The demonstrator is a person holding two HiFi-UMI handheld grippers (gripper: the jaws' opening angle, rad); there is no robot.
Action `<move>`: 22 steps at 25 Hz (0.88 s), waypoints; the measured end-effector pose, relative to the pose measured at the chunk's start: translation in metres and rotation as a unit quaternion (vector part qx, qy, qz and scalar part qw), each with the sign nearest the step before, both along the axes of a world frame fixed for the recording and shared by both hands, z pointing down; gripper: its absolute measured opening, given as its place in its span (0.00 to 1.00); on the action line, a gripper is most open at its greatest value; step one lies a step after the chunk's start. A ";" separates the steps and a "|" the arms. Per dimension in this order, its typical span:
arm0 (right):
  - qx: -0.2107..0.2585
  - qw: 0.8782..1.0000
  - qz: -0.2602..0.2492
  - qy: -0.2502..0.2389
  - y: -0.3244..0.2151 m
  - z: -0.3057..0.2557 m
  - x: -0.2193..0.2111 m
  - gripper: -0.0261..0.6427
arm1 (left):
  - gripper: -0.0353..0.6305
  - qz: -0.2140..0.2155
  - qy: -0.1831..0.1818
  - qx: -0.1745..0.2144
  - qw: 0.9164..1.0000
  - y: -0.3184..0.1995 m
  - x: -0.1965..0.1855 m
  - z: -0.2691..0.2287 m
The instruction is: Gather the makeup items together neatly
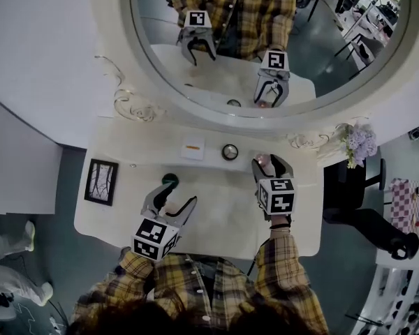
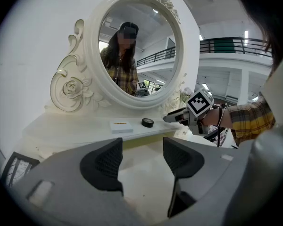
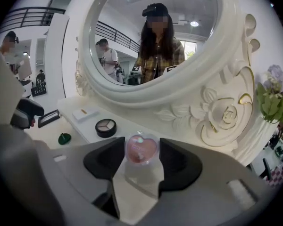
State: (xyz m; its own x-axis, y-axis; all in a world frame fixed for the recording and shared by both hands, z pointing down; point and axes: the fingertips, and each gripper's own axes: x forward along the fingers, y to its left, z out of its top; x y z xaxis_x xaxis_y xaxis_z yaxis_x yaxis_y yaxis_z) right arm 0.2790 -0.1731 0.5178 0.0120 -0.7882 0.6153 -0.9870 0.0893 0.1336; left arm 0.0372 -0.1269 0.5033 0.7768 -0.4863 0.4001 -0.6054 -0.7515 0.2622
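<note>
Right gripper view: the right claw (image 3: 141, 157) grips a small round clear case with a pink heart inside (image 3: 141, 149), one dark ribbed pad pressed on each side of it. Ahead of the claw and a little to its left, a round black eyeshadow compact (image 3: 105, 126) with pale wedges of colour lies on the raised ledge of the white dressing table (image 3: 132, 124). Further left on that ledge lies a flat white box (image 3: 85, 114). Below the ledge, left of the claw, a small green cap-shaped item (image 3: 64, 138) sits on the lower tabletop, and beyond it lies a dark rectangular palette (image 3: 49, 118). Directly past the jaws rises the oval mirror's (image 3: 151, 36) carved white frame, with moulded roses and gilt edging. To the claw's right stand lilac flowers (image 3: 273, 98).

In the head view the right claw (image 1: 271, 165) hangs at the ledge's edge, right of the compact (image 1: 230, 151). The left claw (image 1: 174, 197) is lower on the smooth tabletop, just near the green item (image 1: 170, 180).

In the left gripper view the left claw (image 2: 142, 159) stands wide, with only bare glossy tabletop between its pads.
</note>
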 end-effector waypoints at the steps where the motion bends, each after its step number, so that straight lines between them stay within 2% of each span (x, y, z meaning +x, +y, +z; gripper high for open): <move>1: -0.003 1.000 0.003 0.000 -0.001 0.002 0.002 0.39 | 0.45 0.000 0.000 -0.001 1.000 -0.001 0.001 0.000; 11: -0.042 0.999 0.012 0.014 -0.007 0.022 0.015 0.39 | 0.44 -0.001 -0.001 -0.004 1.000 -0.005 0.006 0.003; 22: -0.034 0.999 0.018 0.009 -0.006 0.023 0.017 0.39 | 0.44 0.001 0.000 0.001 1.000 -0.005 0.008 0.002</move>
State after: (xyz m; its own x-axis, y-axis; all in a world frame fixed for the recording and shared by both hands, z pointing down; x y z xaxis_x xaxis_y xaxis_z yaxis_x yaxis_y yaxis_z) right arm 0.2964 -0.1796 0.5411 0.0508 -0.7436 0.6667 -0.9874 0.0629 0.1453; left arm 0.0452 -0.1317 0.5057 0.7776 -0.4863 0.3985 -0.6043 -0.7531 0.2602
